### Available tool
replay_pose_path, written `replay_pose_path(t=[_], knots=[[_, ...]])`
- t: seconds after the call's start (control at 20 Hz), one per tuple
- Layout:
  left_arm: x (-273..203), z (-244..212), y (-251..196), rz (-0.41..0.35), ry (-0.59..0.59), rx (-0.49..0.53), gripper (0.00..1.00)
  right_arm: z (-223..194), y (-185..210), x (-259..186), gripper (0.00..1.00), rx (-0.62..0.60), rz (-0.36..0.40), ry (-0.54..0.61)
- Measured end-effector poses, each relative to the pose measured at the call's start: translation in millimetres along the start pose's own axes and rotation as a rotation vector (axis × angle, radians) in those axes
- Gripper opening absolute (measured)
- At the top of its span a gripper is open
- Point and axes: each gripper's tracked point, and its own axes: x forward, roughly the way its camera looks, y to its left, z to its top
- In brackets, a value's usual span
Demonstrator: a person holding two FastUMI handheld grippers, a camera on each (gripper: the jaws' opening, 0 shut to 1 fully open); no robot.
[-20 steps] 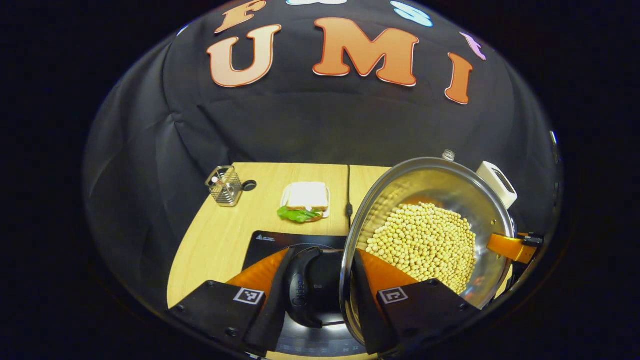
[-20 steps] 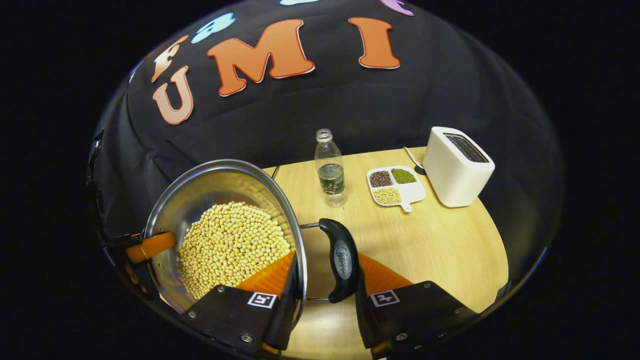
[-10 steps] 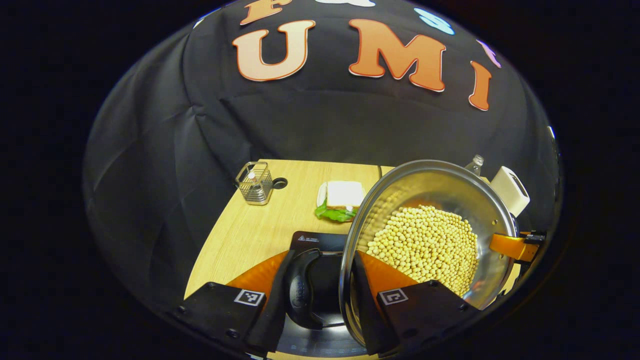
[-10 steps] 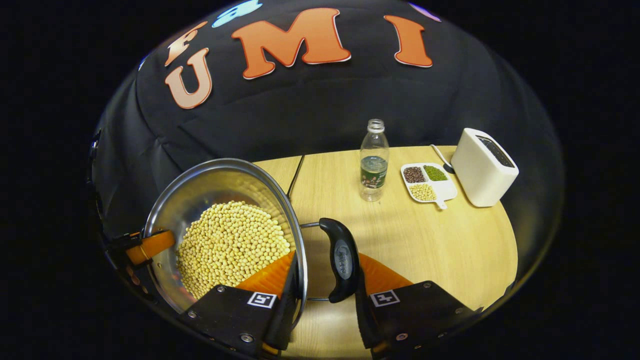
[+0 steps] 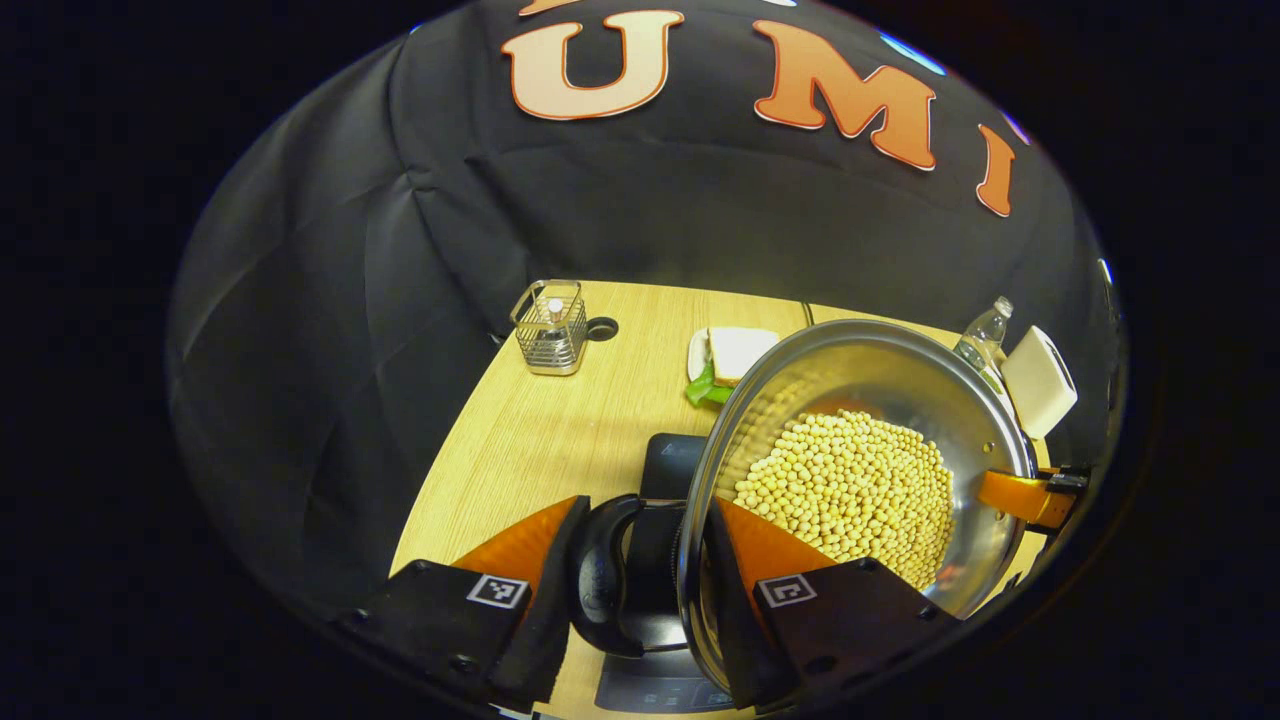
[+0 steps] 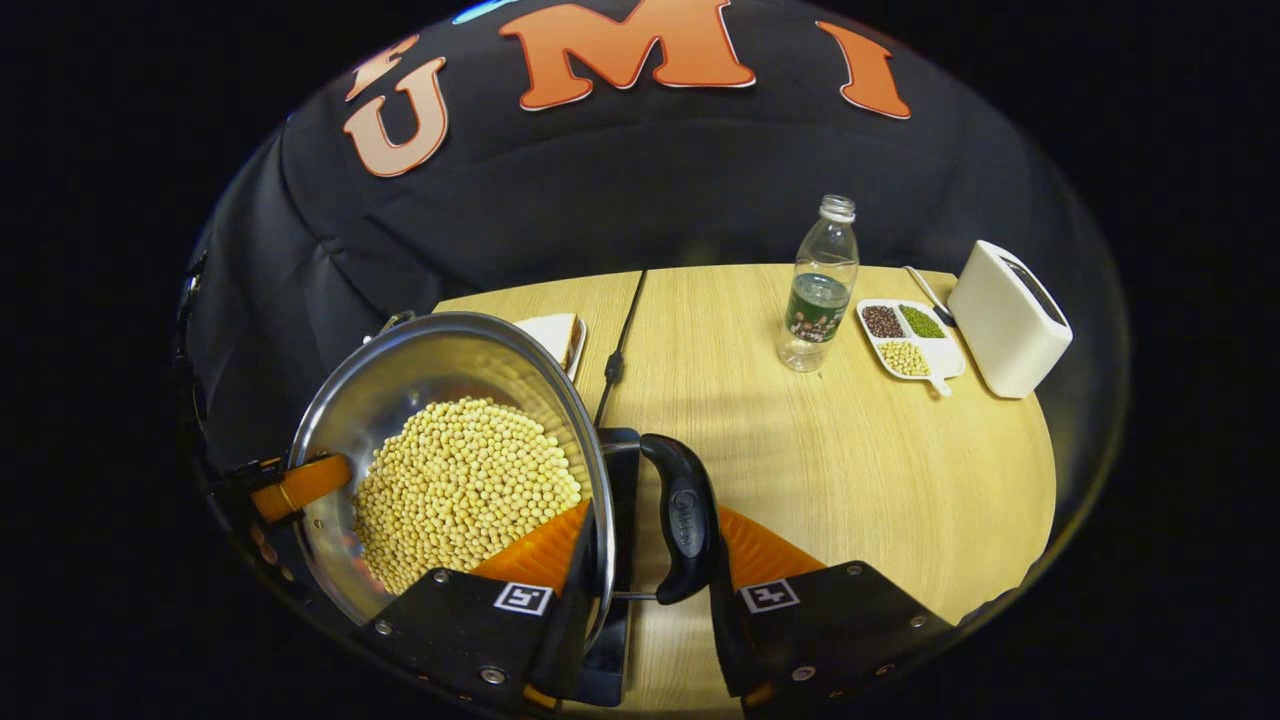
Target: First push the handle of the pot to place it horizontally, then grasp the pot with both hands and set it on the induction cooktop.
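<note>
A steel pot (image 5: pixel 880 370) (image 6: pixel 420 370) full of soybeans (image 5: pixel 850 490) (image 6: pixel 465 480) hangs between both grippers. My left gripper (image 5: pixel 645 505) is shut on the pot's left side: one finger is inside the wall, the other outside the black side handle (image 5: pixel 600 575). My right gripper (image 6: pixel 655 510) is shut the same way over the opposite black handle (image 6: pixel 685 520). Each view catches the other gripper across the bowl (image 5: pixel 1030 497) (image 6: pixel 290 485). The black induction cooktop (image 5: pixel 665 465) (image 6: pixel 625 460) lies on the table beneath the pot, mostly hidden by it.
On the wooden table (image 6: pixel 850 470) stand a wire basket (image 5: pixel 550 330), a sandwich on a plate (image 5: pixel 735 350), a water bottle (image 6: pixel 820 290), a divided dish of beans (image 6: pixel 910 340) and a white toaster (image 6: pixel 1010 320). A black cable (image 6: pixel 620 330) runs back from the cooktop.
Both grippers carried the pot to the left; the table things slid right in both views. The cooktop's edge now shows under the pot in the right gripper view.
</note>
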Motion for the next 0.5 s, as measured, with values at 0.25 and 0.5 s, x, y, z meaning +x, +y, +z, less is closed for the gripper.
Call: replay_pose_path(t=[0.25, 0.5], knots=[[10, 0, 4, -0.017, 0.05, -0.013, 0.69, 2, 0, -6, 0.54, -0.008, -0.018, 0.045], [16, 7, 6, -0.029, 0.088, -0.013, 0.69, 0, 2, -8, 0.54, -0.014, -0.035, 0.081]])
